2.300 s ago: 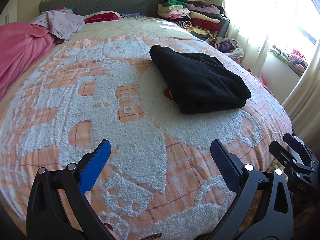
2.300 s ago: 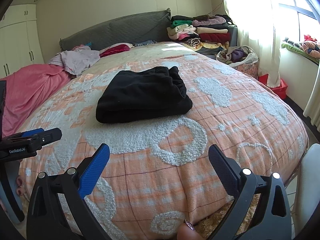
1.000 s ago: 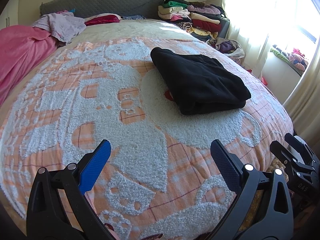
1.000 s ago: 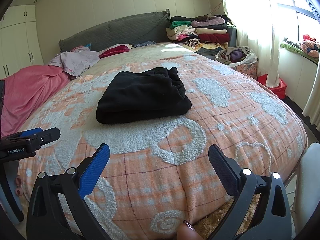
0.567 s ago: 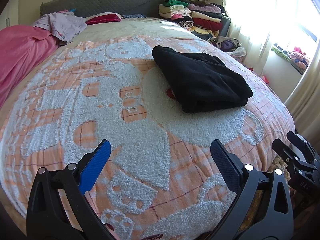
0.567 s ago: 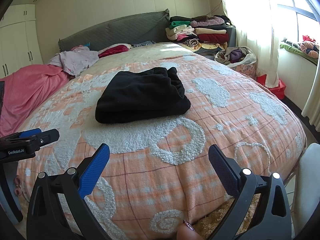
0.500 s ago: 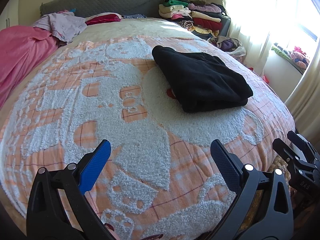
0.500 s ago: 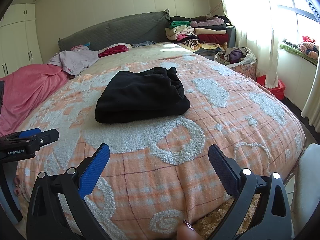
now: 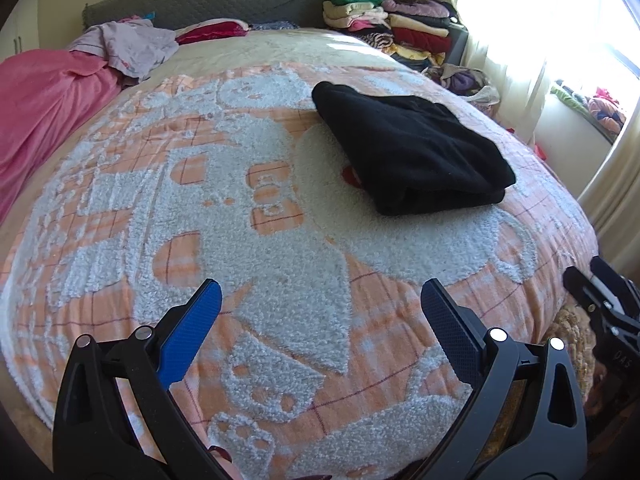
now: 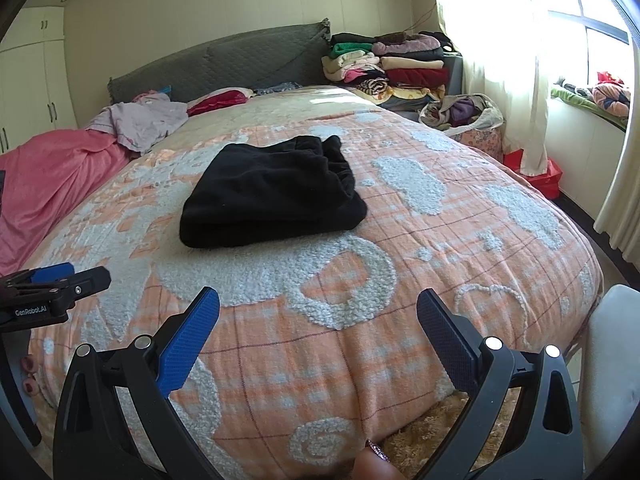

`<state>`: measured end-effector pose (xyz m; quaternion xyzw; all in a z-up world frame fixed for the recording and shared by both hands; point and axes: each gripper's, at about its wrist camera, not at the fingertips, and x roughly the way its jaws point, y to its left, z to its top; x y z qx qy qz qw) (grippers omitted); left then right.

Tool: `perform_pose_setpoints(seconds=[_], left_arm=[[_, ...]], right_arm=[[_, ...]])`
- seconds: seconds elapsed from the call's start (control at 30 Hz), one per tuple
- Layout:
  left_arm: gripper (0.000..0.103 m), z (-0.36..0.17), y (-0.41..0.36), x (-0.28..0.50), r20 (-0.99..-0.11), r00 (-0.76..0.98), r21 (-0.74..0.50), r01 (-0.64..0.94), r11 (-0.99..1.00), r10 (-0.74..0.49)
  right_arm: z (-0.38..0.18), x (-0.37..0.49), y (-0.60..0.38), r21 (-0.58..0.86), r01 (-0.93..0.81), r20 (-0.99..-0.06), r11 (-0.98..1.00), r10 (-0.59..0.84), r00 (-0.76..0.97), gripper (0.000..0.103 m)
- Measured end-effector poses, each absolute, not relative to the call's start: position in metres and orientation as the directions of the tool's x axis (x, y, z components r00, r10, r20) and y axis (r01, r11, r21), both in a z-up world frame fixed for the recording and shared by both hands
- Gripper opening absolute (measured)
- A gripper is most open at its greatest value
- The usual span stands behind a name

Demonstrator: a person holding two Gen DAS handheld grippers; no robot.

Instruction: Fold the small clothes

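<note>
One folded black garment (image 10: 272, 192) lies mid-bed (image 10: 460, 248); left gripper (image 9: 320, 308) and right gripper (image 10: 318, 308) both gape wide, empty.

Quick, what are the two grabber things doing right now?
Left hand-held gripper: open, holding nothing.
Right hand-held gripper: open, holding nothing.

We note cream panelled walls (image 10: 240, 4) upper centre, a grey quilted headboard (image 10: 248, 60) beneath. White wardrobe doors (image 10: 28, 76) far left. Bright window (image 10: 592, 32) upper right, sheer curtain (image 10: 500, 60) glowing with daylight; dark floor (image 10: 576, 208) below it.
</note>
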<state>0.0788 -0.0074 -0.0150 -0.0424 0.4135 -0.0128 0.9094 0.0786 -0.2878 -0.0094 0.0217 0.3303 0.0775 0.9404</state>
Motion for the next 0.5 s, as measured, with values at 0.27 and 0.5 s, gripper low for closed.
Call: perform_pose_setpoints(seconds=[0.27,0.5], left_arm=[[0.093,-0.014,0.093,0.09,-0.789,0.614,-0.131,-0.205,0.97,0.023],[0.093,-0.008,0.321,0.093,-0.8,0.434,0.087,-0.599,0.796,0.413]], right_arm=[[-0.012,0.08,-0.391,0.086,0.158,-0.636,0.984,-0.068,0.768,0.098],[-0.06,0.088,-0.619,-0.016,0.694,-0.707,0.72,-0.499,0.501,0.098]])
